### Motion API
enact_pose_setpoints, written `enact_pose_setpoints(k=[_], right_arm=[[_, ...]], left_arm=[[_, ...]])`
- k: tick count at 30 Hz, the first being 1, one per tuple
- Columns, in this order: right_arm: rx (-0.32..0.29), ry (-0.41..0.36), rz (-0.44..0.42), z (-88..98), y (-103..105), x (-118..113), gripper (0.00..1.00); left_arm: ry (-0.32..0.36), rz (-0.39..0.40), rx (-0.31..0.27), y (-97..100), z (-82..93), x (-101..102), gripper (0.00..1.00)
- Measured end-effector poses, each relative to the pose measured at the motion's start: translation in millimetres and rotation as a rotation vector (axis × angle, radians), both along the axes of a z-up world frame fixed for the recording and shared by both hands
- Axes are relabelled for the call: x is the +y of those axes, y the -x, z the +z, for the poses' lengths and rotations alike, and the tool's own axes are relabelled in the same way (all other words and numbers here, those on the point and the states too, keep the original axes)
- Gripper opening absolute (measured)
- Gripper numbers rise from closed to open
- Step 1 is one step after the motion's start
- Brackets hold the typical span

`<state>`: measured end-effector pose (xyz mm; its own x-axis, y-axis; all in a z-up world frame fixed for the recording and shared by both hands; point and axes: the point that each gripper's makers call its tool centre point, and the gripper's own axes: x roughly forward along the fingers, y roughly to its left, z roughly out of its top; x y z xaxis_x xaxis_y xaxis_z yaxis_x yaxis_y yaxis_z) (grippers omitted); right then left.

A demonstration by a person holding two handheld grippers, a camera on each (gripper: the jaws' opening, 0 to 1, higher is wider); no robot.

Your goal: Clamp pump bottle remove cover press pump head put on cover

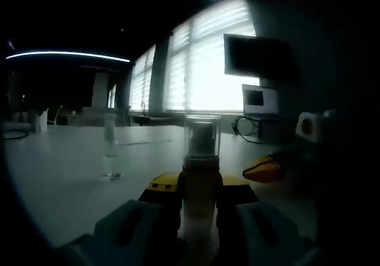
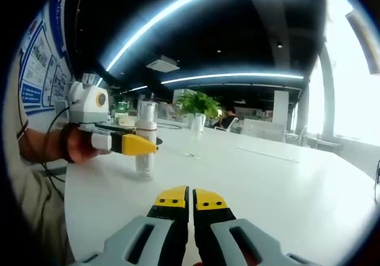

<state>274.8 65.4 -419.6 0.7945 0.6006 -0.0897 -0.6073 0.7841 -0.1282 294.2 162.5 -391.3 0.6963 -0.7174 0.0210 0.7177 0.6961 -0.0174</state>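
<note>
- In the right gripper view, a person's hand (image 2: 77, 144) at the far left holds the left gripper (image 2: 139, 145), whose yellow tips reach in from the left and are clamped on the body of the pump bottle (image 2: 145, 138). The grip sits around the bottle's middle, probably to keep it from tipping when the top is worked.
- The bottle stands upright on the white table (image 2: 267, 183), left of centre and a little way off. Its clear cover (image 2: 146, 111) is still on top, so I judge the task to be at its first stage: clamped, cover not yet off.
- A second clear bottle (image 2: 195, 134) stands farther back on the table, apart from the clamped one and untouched.
- Near the bottom centre, the right gripper (image 2: 190, 198) has its yellow tips pressed together with nothing between them. It rests low and short of the bottle, likely waiting to go for the cover.
- In the left gripper view, the left gripper (image 1: 199, 190) grasps the bottle (image 1: 200, 195) between its jaws, with the cover (image 1: 202, 136) standing clear above them, free to be lifted.
- To the left there, the other bottle (image 1: 111, 146) stands alone; to the right, the yellow tip of the right gripper (image 1: 264, 170) enters, near the bottle but not touching it.
</note>
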Motion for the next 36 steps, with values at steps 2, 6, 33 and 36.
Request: enact_pose_setpoints(k=[2,6,33,36], right_arm=[[0.0,0.001,0.0,-0.1,0,0,0.0],[0.001,0.002,-0.001,-0.1,0,0,0.0],[0.0,0.004,-0.004,-0.5,0,-1,0.0],[0.0,0.003,-0.003,-0.4,0,-1,0.0]], left_arm=[[-0.004,-0.022,-0.008,2.8,1.0,-2,0.13],[-0.003,-0.086,-0.015,9.7,2.0,-9,0.13],[0.026,-0.298,0.043,27.0,-5.9,-16,0.13],[0.023,-0.301,0.045,27.9,-6.4,-17,0.13]])
